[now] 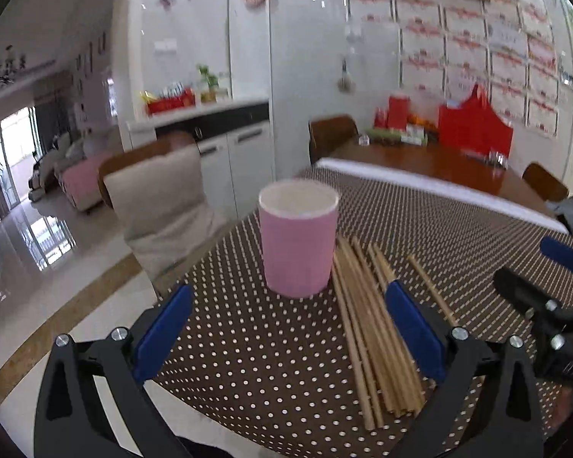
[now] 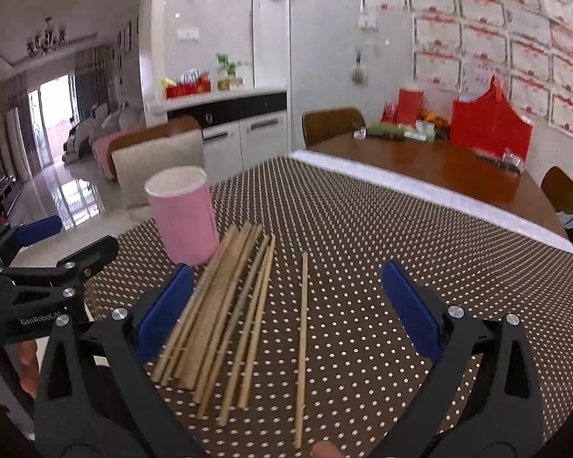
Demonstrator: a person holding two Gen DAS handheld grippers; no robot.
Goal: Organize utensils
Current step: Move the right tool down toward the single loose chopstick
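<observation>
A pink cup [image 1: 297,239] with a white inside stands upright near the table's left edge, and the pink cup [image 2: 183,214] looks empty. Beside it on its right lies a bundle of several wooden chopsticks [image 1: 374,339], with one chopstick [image 2: 302,347] lying apart to the right of the chopsticks [image 2: 225,316]. My left gripper [image 1: 288,334] is open, hovering just in front of the cup, nothing between its blue pads. My right gripper [image 2: 286,307] is open above the chopsticks, holding nothing. The left gripper [image 2: 42,263] shows at the left of the right wrist view.
A brown tablecloth with white dots [image 1: 439,229] covers the near table; bare wood [image 2: 420,160] lies beyond, carrying red bags [image 2: 489,122] and boxes. A cushioned chair [image 1: 160,198] stands left of the table, above a glossy floor. A person's hand [image 2: 23,362] holds the left tool.
</observation>
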